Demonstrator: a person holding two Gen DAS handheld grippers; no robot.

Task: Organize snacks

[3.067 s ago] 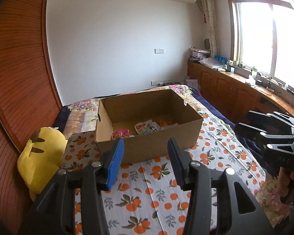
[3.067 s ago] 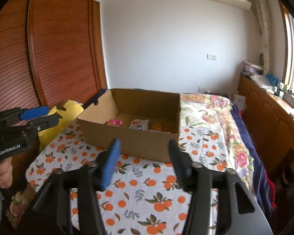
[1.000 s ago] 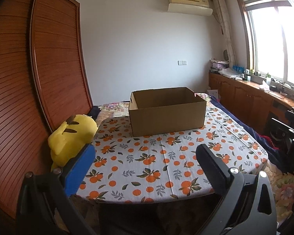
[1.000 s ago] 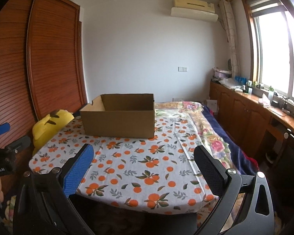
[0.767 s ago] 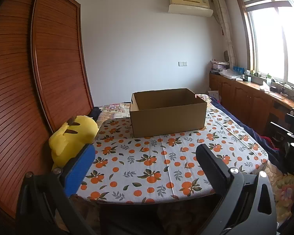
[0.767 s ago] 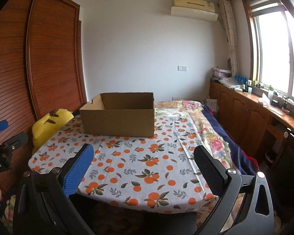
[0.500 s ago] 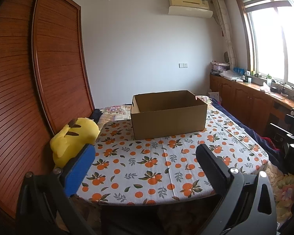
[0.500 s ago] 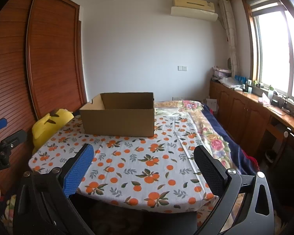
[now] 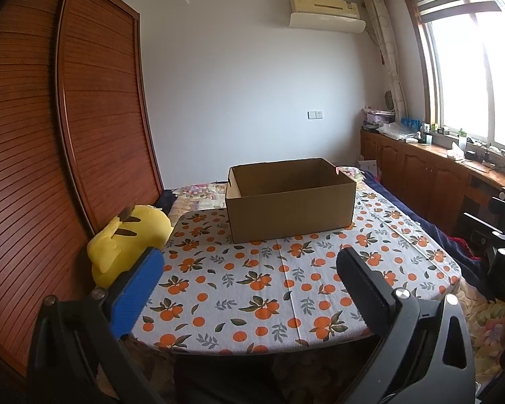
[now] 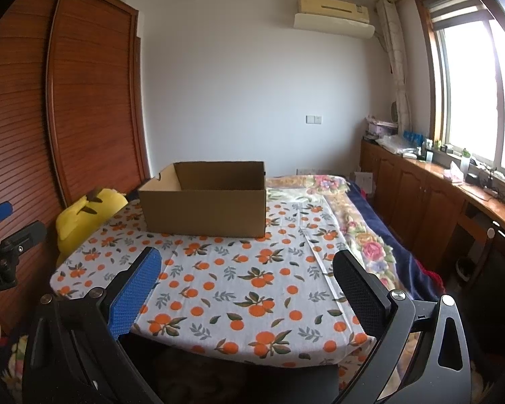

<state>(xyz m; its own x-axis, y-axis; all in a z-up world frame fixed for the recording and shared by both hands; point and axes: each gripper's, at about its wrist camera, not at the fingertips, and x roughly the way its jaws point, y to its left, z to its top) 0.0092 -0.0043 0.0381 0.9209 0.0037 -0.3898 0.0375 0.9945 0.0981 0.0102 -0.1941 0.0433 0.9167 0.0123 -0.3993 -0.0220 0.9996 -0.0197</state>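
An open brown cardboard box [image 9: 289, 208] stands at the far end of a table covered with an orange-print cloth [image 9: 269, 286]; it also shows in the right wrist view [image 10: 205, 207]. Its inside is hidden by the near wall, so no snacks are visible. My left gripper [image 9: 249, 269] is wide open and empty, low at the near table edge. My right gripper [image 10: 247, 269] is wide open and empty, also back from the table. The left gripper shows at the left edge of the right wrist view [image 10: 3, 249].
A yellow plush toy [image 9: 124, 239] sits left of the table against a wooden slatted wardrobe [image 9: 50, 168]. A bed with floral and dark blue covers [image 10: 363, 222] lies to the right. Wooden cabinets [image 10: 421, 195] run under the window.
Both grippers pulled back and down from the box and opened wide; the box's inside went out of sight. Over the last second the views barely shifted.
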